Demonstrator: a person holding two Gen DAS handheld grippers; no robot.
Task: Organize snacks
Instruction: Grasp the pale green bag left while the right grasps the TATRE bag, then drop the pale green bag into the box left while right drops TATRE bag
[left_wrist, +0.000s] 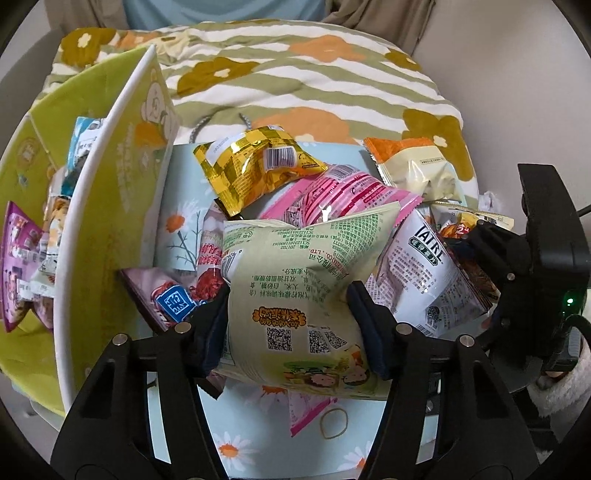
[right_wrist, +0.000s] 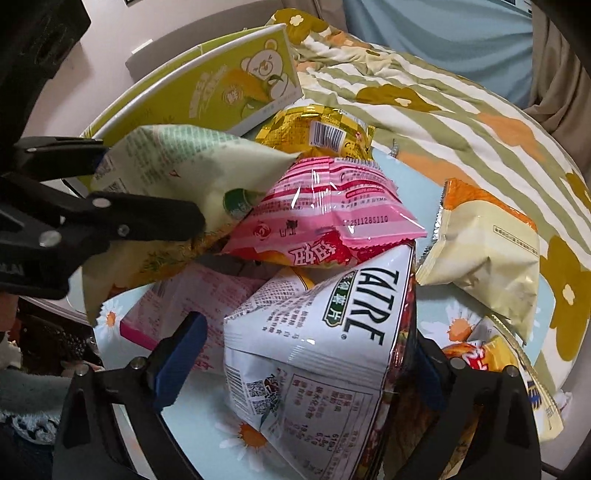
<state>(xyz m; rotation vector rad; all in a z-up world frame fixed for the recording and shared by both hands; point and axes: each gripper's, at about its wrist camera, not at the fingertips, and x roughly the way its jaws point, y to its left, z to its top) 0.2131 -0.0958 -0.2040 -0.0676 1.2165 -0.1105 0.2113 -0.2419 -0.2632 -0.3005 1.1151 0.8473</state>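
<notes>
My left gripper (left_wrist: 290, 321) is shut on a pale green snack bag (left_wrist: 295, 280), lifted over a pile of snacks; the bag also shows in the right wrist view (right_wrist: 177, 166) with the left gripper's fingers (right_wrist: 147, 221) clamped on it. My right gripper (right_wrist: 306, 365) is open around a white TATRE chip bag (right_wrist: 314, 350), left pad apart from it. In the pile lie a pink bag (right_wrist: 325, 218), a yellow bag (left_wrist: 255, 166) and a cream-and-orange bag (right_wrist: 487, 254). A lime green box (left_wrist: 110, 206) at the left holds several snack bags.
The pile lies on a light blue daisy-print tray (left_wrist: 258, 435). A rubber band (left_wrist: 334, 422) lies on it. Behind is a striped flowered quilt (left_wrist: 314, 85). The right gripper shows at the right edge of the left wrist view (left_wrist: 517, 258).
</notes>
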